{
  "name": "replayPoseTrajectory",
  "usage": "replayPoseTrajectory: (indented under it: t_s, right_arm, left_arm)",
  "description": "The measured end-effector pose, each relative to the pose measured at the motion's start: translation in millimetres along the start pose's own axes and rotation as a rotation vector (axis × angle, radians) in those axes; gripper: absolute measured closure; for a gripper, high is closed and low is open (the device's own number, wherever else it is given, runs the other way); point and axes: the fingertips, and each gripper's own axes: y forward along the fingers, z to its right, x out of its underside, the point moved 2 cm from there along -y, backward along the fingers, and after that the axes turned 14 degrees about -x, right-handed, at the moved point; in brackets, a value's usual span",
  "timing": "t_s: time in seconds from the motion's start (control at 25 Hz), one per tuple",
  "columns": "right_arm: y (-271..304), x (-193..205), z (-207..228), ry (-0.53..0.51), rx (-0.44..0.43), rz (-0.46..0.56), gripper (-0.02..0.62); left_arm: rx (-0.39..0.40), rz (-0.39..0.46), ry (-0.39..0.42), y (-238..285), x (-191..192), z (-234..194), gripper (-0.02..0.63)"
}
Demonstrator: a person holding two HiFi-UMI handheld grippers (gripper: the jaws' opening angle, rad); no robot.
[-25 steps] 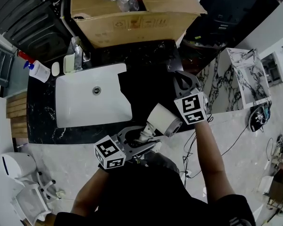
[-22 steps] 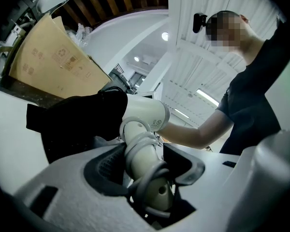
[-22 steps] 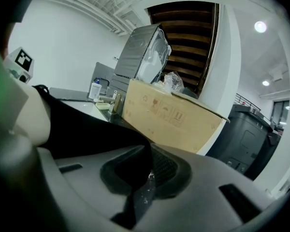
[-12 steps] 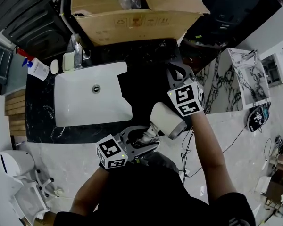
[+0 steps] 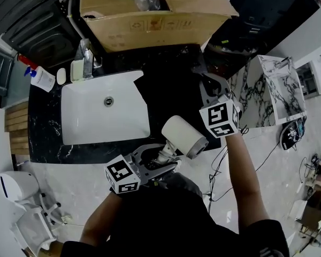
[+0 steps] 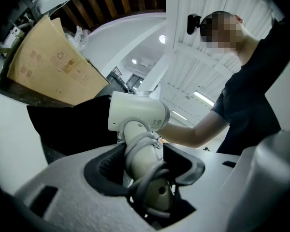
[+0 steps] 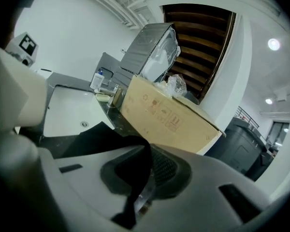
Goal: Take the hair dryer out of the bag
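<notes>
A cardboard box [image 5: 150,15] is seen well beyond both sets of fingers. The dark surface [image 5: 48,138] carries it, and a white sink [image 5: 104,108] is set into that surface to the left of the right gripper [image 5: 204,85]. The black bag [image 5: 163,98] is spread limp on the surface between the sink and the right gripper. One fold of it is pinched between that gripper's fingers, which are drawn almost together on the cloth.

The hair dryer [image 5: 183,136] is held up just beyond the left gripper [image 5: 168,162], on the near side of the right fingers. It appears to be clear of the bag, though from the head view it cannot be settled whether its far end brushes the cloth. The left fingers stand fairly wide and are closed on the handle, round which the grey cord is wound.

The hair dryer is judged to be a stiff, smooth plastic shell. It is probably not heavy, but it is top-heavy, since the barrel sits above the grip. The handle is the proper place to be held, low down where the wound cord adds friction, though the loose coils might slide under the pads. The bag is soft and is expected to follow any pull.
</notes>
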Motion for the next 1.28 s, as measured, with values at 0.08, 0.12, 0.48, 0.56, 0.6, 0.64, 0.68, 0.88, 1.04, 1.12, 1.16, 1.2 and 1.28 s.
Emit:
replayPoseTrajectory:
  t_s: [0.08, 0.12, 0.48, 0.56, 0.6, 0.64, 0.68, 0.88, 1.04, 1.12, 1.16, 1.2, 1.28]
  right_arm:
    - [-10.7, 11.5, -10.7, -0.017, -0.015, -0.031, 0.563]
    - [-15.7, 18.3, -18.2, -0.025, -0.026, -0.049, 0.563]
    - [-54.0, 76.8, -107.3, 0.081, -0.155, -0.198, 0.563]
    - [-58.7, 81.3, -126.3, 0.1, -0.179, -0.224, 0.563]
    - [-60.1, 83.1, -135.1, 0.107, -0.191, -0.235, 0.563]
    - [-60.8, 85.3, -143.3, 0.112, -0.202, -0.246, 0.563]
    - [-61.1, 87.7, -150.5, 0.119, -0.213, -0.255, 0.562]
    - [-61.3, 98.2, -176.0, 0.156, -0.279, -0.275, 0.499]
    - [-67.8, 98.6, -190.9, 0.166, -0.357, -0.277, 0.388]
    - [-74.5, 90.1, -192.2, 0.172, -0.367, -0.238, 0.378]
    - [-77.5, 84.3, -191.8, 0.169, -0.369, -0.213, 0.373]
    - [-80.2, 77.9, -190.6, 0.165, -0.369, -0.187, 0.373]
    - [-85.1, 64.3, -185.5, 0.168, -0.366, -0.133, 0.373]
  left_arm:
    - [-0.031, 0.014, -0.006, -5.2, -4.6, -7.2, 0.365]
    - [-0.046, 0.02, -0.007, -7.1, -5.9, -11.5, 0.365]
    - [-0.153, 0.062, -0.043, -17.4, -14.8, -46.3, 0.364]
    - [-0.16, 0.064, -0.05, -17.3, -14.6, -52.1, 0.364]
    - [-0.165, 0.065, -0.049, -16.7, -14.8, -54.7, 0.364]
    - [-0.172, 0.066, -0.047, -15.8, -15.8, -56.9, 0.365]
    - [-0.178, 0.067, -0.045, -14.8, -17.0, -59.0, 0.364]
    - [-0.21, 0.054, -0.01, -11.4, -21.8, -65.5, 0.364]
    - [-0.226, 0.063, 0.014, -9.3, -27.2, -65.6, 0.365]
    - [-0.233, 0.069, 0.023, -9.3, -30.5, -65.5, 0.365]
    - [-0.236, 0.072, 0.03, -9.5, -32.4, -65.7, 0.364]
    - [-0.241, 0.075, 0.037, -9.7, -34.3, -66.1, 0.365]
    - [-0.253, 0.082, 0.048, -10.4, -37.9, -67.7, 0.365]
